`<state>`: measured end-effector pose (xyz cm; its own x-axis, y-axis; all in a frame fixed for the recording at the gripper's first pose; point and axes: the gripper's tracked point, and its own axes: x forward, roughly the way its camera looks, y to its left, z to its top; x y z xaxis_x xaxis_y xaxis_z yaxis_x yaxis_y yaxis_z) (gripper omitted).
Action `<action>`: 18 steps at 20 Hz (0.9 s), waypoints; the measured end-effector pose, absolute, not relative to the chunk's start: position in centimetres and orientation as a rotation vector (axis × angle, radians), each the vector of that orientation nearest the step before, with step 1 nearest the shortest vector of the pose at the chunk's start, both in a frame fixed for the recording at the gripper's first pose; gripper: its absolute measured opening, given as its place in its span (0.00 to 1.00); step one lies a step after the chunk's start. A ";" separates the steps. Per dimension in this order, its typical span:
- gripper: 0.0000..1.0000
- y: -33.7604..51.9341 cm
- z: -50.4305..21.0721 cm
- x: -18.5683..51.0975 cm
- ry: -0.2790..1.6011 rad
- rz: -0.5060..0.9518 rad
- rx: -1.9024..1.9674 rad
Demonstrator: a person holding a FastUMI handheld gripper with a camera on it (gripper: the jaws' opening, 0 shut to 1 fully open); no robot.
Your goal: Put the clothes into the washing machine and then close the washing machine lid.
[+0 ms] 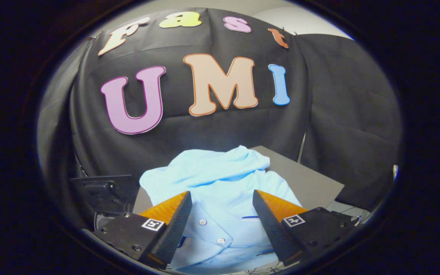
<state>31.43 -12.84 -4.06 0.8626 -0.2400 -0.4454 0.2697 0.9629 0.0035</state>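
The gripper (pixel 222 198) hovers with its jaws wide apart, holding nothing. The light blue shirt (pixel 220 179) lies crumpled on the grey table (pixel 311 183), partly between the jaws and bunching up just beyond them. To grasp well, I would drive down into the thick fold ahead (not the flat buttoned placket between the jaws), then close firmly so several layers lift together.
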 end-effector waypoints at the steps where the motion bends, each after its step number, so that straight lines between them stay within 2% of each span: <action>1: 0.97 -13.1 -4.7 31.7 0.474 -0.274 0.060; 8: 0.96 -13.2 -6.2 32.4 0.530 -0.255 0.112; 10: 0.87 -12.3 -6.4 32.7 0.518 -0.232 0.132; 16: 0.15 -8.7 -6.9 32.7 0.500 -0.178 0.304; 18: 0.11 -6.7 -6.8 32.5 0.502 -0.139 0.315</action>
